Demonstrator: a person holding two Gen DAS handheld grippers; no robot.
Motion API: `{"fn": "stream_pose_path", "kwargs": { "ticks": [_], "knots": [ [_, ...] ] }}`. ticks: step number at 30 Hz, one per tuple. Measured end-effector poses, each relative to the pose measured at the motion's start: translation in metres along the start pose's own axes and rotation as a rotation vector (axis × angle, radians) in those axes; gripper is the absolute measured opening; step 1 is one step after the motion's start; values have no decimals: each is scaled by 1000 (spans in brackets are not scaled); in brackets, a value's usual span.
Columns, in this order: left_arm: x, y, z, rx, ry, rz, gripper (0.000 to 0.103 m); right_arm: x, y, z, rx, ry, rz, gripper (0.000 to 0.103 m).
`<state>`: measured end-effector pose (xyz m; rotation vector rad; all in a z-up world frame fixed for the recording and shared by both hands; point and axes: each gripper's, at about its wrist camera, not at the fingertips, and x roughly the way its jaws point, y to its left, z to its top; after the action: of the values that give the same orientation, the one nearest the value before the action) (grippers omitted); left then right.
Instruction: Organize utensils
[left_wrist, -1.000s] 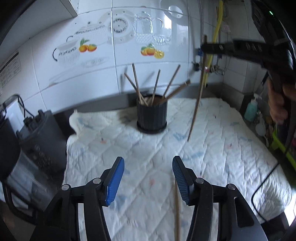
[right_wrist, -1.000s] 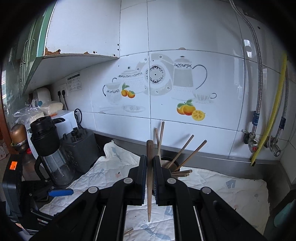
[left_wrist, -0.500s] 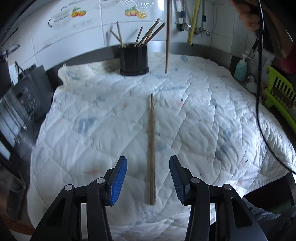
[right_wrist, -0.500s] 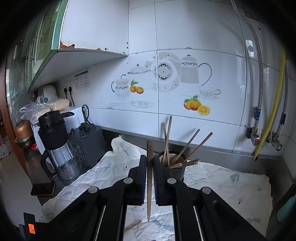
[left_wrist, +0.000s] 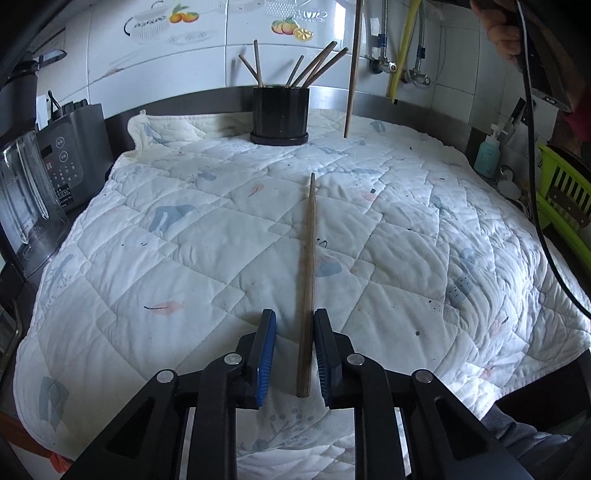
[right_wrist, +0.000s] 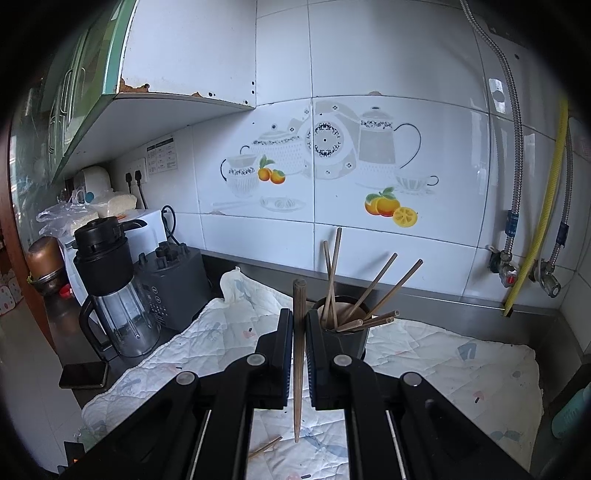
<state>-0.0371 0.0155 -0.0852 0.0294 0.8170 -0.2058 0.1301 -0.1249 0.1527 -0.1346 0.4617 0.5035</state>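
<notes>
A black holder with several wooden chopsticks stands at the back of the quilted cloth; it also shows in the right wrist view. A loose chopstick lies on the cloth, its thick end between the blue pads of my left gripper, which is open around it, the right pad close to it. My right gripper is shut on another chopstick, held upright; this chopstick hangs to the right of the holder in the left wrist view.
A blender jug and a grey blender base stand left of the cloth. A phone lies on the counter. A green rack and soap bottle are at the right. Pipes run down the wall.
My left gripper has moved forward and lower so its pads straddle the lying chopstick's thick end, and the jaws have narrowed. My right gripper holds its chopstick upright, drawn a little nearer the holder.
</notes>
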Motion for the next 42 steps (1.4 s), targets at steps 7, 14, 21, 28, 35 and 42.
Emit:
{"fn": "stream_pose_path", "kwargs": {
  "ticks": [7, 14, 21, 28, 35, 42],
  "knots": [
    [-5, -6, -13, 1, -87, 44, 22, -1, 0, 0, 3, -6, 2, 9],
    [-5, -14, -16, 45, -106, 62, 14, -1, -3, 0, 9, -1, -7, 9],
    [-12, -13, -6, 44, -107, 45, 6, -2, -2, 2, 4, -7, -8, 9],
    [-42, -9, 33, 75, -187, 8, 6, -5, -2, 9, 3, -30, -9, 9],
    [-44, 13, 81, 29, -204, -20, 6, -4, -1, 14, -2, -37, -3, 9],
    [-48, 46, 144, -24, -246, -25, 6, -2, -5, 31, 1, -45, 9, 9]
  ]
}}
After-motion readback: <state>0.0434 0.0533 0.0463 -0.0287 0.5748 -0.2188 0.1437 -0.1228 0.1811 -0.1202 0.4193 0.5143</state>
